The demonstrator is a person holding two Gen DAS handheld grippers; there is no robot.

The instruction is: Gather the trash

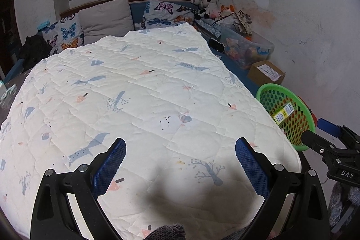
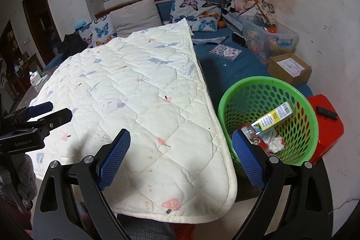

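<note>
A green perforated basket (image 2: 243, 91) (image 1: 265, 91) stands beside the bed's right edge. Inside it lie a clear plastic bottle with a yellow label (image 2: 271, 118) (image 1: 284, 113), crumpled white paper (image 2: 275, 143) and a wrapper. My left gripper (image 1: 181, 146) hovers open over the white quilt (image 1: 135, 93) with nothing between its blue pads. My right gripper (image 2: 181, 137) is open too, above the quilt's (image 2: 146, 93) right corner, its right finger (image 2: 245, 154) in front of the basket. Each gripper shows at the edge of the other's view.
Butterfly pillows (image 2: 198, 12) and a grey cushion (image 1: 105, 17) line the bed's head. A clear toy bin (image 2: 270, 39), a cardboard box (image 2: 290, 69), a book (image 2: 225, 52) and plush toys (image 1: 207, 5) sit on the blue sheet. A red stool (image 2: 326, 118) holds a remote.
</note>
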